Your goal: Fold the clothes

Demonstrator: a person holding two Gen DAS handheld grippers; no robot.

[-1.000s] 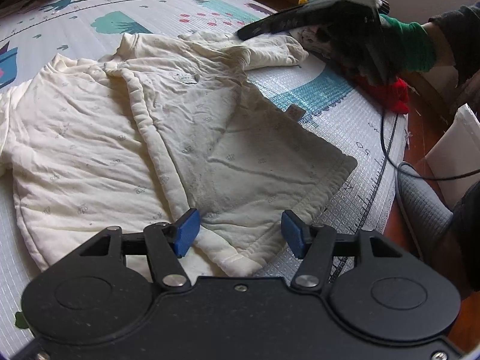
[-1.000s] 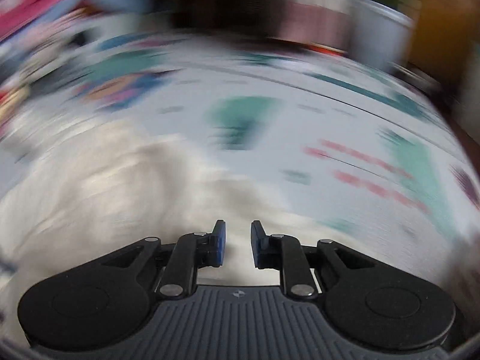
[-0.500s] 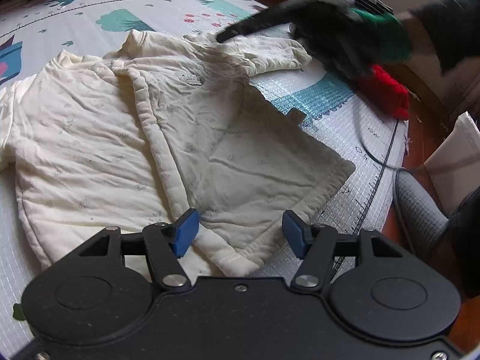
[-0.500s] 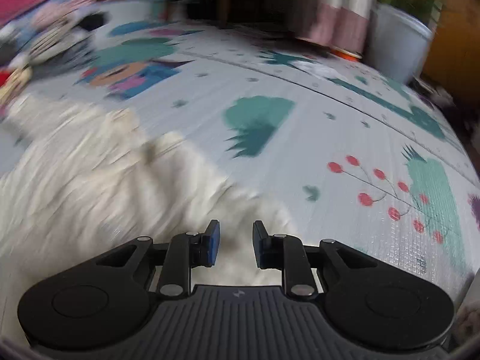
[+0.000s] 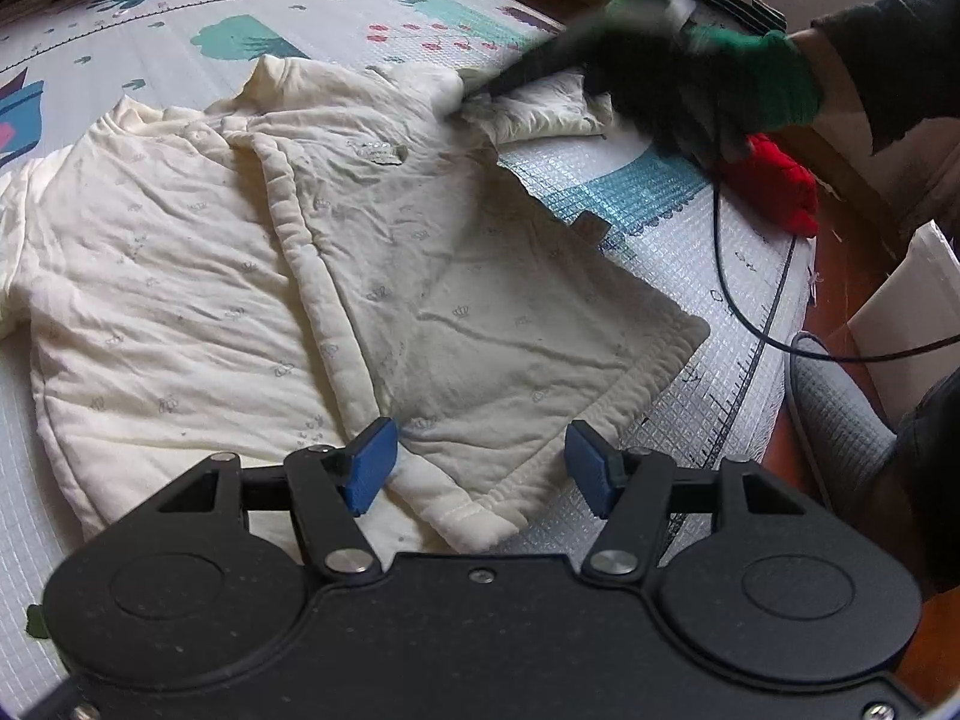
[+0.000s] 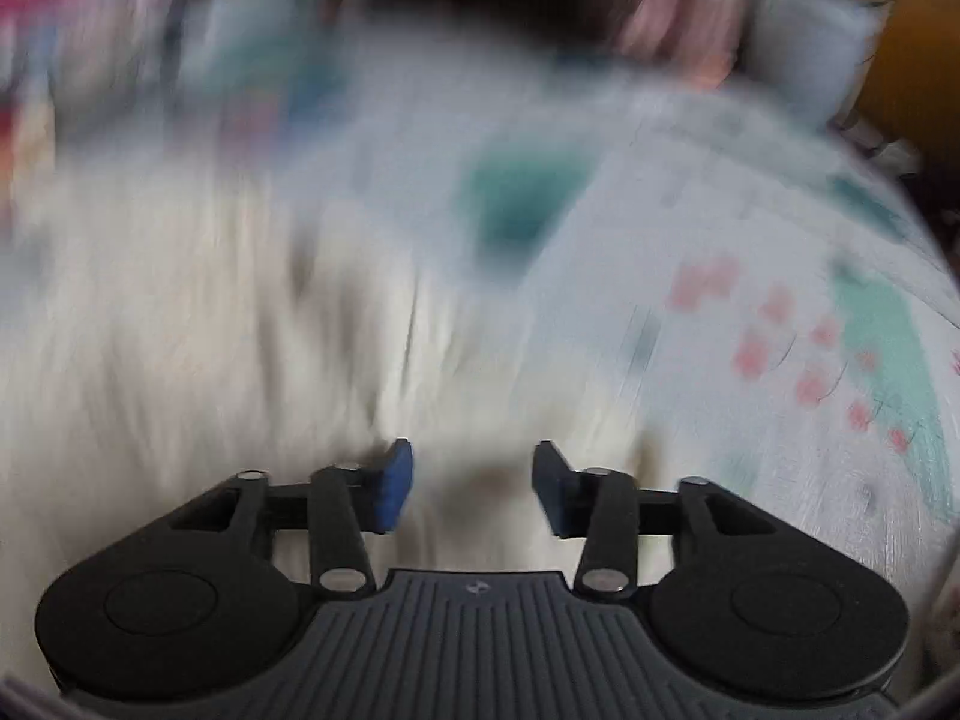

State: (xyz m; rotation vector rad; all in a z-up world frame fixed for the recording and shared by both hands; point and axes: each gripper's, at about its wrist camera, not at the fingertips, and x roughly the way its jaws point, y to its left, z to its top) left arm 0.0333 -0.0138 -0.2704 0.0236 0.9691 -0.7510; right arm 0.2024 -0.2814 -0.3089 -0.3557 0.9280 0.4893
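Right tool [image 6: 472,486] jaws widened; now over jacket sleeve [image 5: 540,111].

Left gripper [image 5: 480,468] jaws wide apart, lower centre; right gripper [image 6: 473,489] jaws parted, gloved hand [image 5: 714,93] upper right.

Printed foam play mat [image 5: 648,180] carries cream quilted baby jacket [image 5: 300,276] spread flat; red cloth item [image 5: 774,180] and black cable [image 5: 729,276] at mat's edge.

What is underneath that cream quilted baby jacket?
The cream quilted baby jacket lies spread on a foam play mat printed with trees and red berries. Whatever sits under the jacket's middle is covered and cannot be seen.
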